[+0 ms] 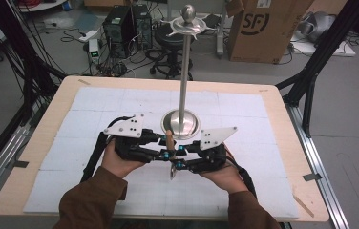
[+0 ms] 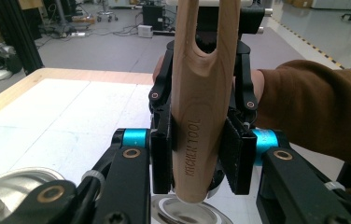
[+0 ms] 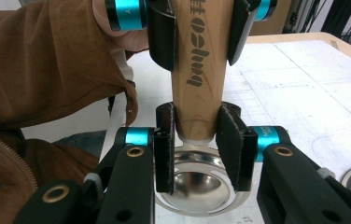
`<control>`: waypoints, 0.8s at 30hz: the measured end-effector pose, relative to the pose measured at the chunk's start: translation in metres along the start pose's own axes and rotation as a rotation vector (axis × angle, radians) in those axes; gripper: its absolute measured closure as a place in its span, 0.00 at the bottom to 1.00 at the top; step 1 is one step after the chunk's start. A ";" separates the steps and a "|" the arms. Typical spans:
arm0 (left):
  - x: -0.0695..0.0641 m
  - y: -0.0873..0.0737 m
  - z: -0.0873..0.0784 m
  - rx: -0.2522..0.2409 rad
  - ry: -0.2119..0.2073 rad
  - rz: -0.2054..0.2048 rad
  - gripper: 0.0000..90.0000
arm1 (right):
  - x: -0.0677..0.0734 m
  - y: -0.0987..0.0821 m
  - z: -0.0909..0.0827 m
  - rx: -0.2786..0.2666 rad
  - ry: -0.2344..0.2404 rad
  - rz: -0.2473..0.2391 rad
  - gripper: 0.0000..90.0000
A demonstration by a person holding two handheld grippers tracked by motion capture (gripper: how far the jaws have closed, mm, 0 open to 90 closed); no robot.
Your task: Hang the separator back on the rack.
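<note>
While both grippers clamp wooden handle [image 2: 200, 116] of metal ladle [image 3: 197, 184], you hold it above worktop [image 1: 268, 124] near front edge, just before hanging stand [image 1: 181, 121]. Left gripper [image 2: 200, 161], right gripper [image 3: 197, 154] both shut on handle. Likely stiff, light; steel bowl slippery, so grip wood. Pale engraved, slotted handle.

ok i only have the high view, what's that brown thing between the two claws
Observer: A wooden handle stamped KITCHEN TOOL. The left claw is shut on it.
Operator: and the right claw
Observer: The right claw is shut on the same handle, at the end just above the metal head.
Operator: what kind of head
Observer: A shiny round bowl with a flat rim around it, like a spoon or ladle.
</note>
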State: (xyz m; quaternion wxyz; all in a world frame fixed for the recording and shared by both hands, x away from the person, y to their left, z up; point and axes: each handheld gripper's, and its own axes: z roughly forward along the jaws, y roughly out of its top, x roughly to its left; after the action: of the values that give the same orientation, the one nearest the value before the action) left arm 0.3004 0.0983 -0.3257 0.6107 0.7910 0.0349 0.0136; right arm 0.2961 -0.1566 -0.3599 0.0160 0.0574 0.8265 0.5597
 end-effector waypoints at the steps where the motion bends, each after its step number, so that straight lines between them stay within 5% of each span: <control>1: 0.000 0.000 0.000 0.002 0.000 0.005 0.76 | 0.000 0.000 0.000 -0.002 0.003 0.002 0.76; 8: -0.001 0.000 0.000 -0.005 0.006 0.005 0.76 | 0.001 0.000 0.000 -0.006 -0.007 -0.009 0.74; 16: 0.000 0.000 -0.002 -0.006 0.009 0.007 0.76 | 0.002 -0.001 0.001 0.008 -0.032 -0.022 0.61; 24: 0.004 0.002 -0.012 0.003 0.047 -0.005 0.76 | 0.001 -0.001 -0.012 -0.015 -0.052 0.008 0.54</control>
State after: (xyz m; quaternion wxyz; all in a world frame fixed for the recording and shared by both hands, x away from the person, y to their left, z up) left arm 0.3036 0.1096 -0.3211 0.6085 0.7913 0.0513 0.0305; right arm 0.2945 -0.1677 -0.3567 0.0357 0.0750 0.8213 0.5644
